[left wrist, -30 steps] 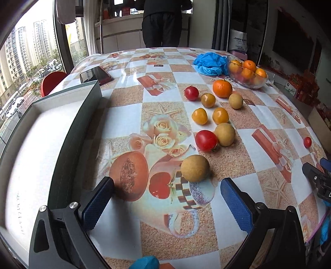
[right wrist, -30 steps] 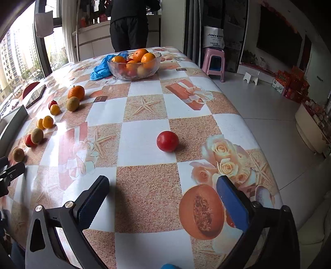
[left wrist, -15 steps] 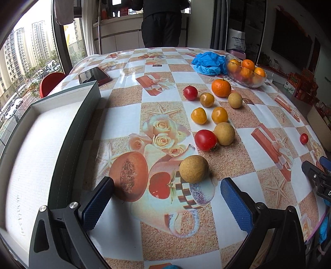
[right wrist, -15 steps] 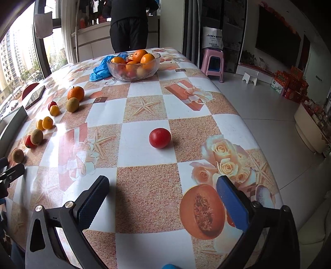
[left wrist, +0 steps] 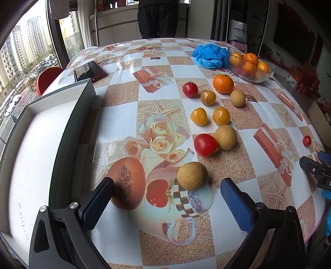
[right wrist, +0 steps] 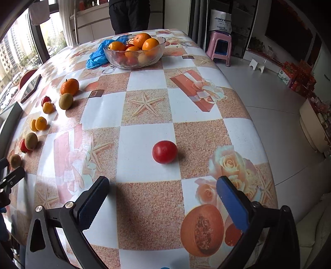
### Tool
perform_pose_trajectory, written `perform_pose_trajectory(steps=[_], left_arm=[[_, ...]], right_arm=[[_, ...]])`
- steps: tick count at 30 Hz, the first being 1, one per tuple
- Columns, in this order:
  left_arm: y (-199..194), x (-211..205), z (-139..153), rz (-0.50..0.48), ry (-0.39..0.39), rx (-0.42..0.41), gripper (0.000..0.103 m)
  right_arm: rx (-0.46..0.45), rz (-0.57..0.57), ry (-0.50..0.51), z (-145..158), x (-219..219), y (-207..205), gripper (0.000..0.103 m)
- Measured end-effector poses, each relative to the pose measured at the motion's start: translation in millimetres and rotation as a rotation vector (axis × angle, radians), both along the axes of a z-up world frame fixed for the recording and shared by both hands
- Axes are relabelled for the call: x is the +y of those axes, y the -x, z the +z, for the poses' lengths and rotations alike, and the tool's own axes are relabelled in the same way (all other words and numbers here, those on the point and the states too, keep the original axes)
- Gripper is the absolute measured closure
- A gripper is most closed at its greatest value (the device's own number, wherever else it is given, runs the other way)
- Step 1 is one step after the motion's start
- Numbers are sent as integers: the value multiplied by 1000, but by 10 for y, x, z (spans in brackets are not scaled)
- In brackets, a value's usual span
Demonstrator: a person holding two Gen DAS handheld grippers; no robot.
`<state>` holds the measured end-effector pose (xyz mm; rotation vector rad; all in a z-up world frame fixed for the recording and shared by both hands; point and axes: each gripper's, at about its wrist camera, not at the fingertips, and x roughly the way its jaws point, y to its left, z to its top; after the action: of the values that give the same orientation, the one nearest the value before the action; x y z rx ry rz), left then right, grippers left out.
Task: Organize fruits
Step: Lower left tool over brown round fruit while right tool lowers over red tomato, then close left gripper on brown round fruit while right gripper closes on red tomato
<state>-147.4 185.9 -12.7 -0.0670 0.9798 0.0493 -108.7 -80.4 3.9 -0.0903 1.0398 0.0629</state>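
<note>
My left gripper [left wrist: 167, 203] is open, low over the patterned tablecloth, with a brown round fruit [left wrist: 192, 175] just ahead of its fingers, slightly right of centre. Behind that lie a red tomato [left wrist: 205, 144], another brown fruit [left wrist: 225, 137], yellow-orange fruits [left wrist: 199, 116] and an orange [left wrist: 223, 83]. My right gripper [right wrist: 162, 203] is open too, and a lone red tomato [right wrist: 164, 151] sits a short way ahead between its fingers. A glass bowl [right wrist: 134, 54] of oranges stands at the back.
A large grey box with a white inside [left wrist: 35, 149] lies at the left table edge. A phone [left wrist: 89, 71] and a blue plastic bag [left wrist: 210, 55] lie farther back. A person [left wrist: 158, 18] stands behind the table. A pink stool [right wrist: 220, 47] is off to the right.
Both grippers have crept forward a little: the brown fruit and the lone tomato each sit slightly nearer to the fingers. Nothing has been grasped.
</note>
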Motion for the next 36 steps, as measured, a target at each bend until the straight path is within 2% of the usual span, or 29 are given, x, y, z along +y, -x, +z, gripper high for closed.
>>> perform_pose_trajectory(steps=[14, 15, 16, 17, 19, 20, 21, 22, 23, 24, 28, 36], left_arm=[[-64, -58, 12, 24, -21, 3, 0], [-65, -71, 18, 21, -29, 3, 1], [-62, -86, 33, 16, -30, 1, 9], [-58, -97, 51, 6, -19, 0, 19], [-63, -121, 76, -3, -11, 7, 31], [-68, -132, 84, -6, -8, 8, 39], [-69, -139, 91, -9, -1, 8, 44], [-65, -146, 102, -11, 1, 6, 57], [-60, -150, 110, -17, 4, 2, 74], [-54, -151, 115, -22, 5, -1, 74], [7, -56, 137, -29, 74, -6, 75], [239, 110, 384, -37, 115, -73, 75]], right_arm=[[-25, 20, -5, 19, 36, -108, 0], [-26, 18, -6, 22, 34, -128, 0], [-28, 16, -8, 27, 34, -145, 1], [-32, 16, -11, 32, 39, -162, 3], [-45, 24, -9, 48, 61, -180, 12], [-54, 34, -12, 61, 78, -185, 23], [-62, 43, -13, 78, 93, -183, 37], [-67, 54, -17, 92, 108, -182, 47], [-70, 61, -22, 109, 115, -174, 73], [-68, 64, -41, 119, 104, -168, 81], [-61, 63, -219, 177, -46, -46, 81], [-53, 87, -285, 324, 44, 158, 81]])
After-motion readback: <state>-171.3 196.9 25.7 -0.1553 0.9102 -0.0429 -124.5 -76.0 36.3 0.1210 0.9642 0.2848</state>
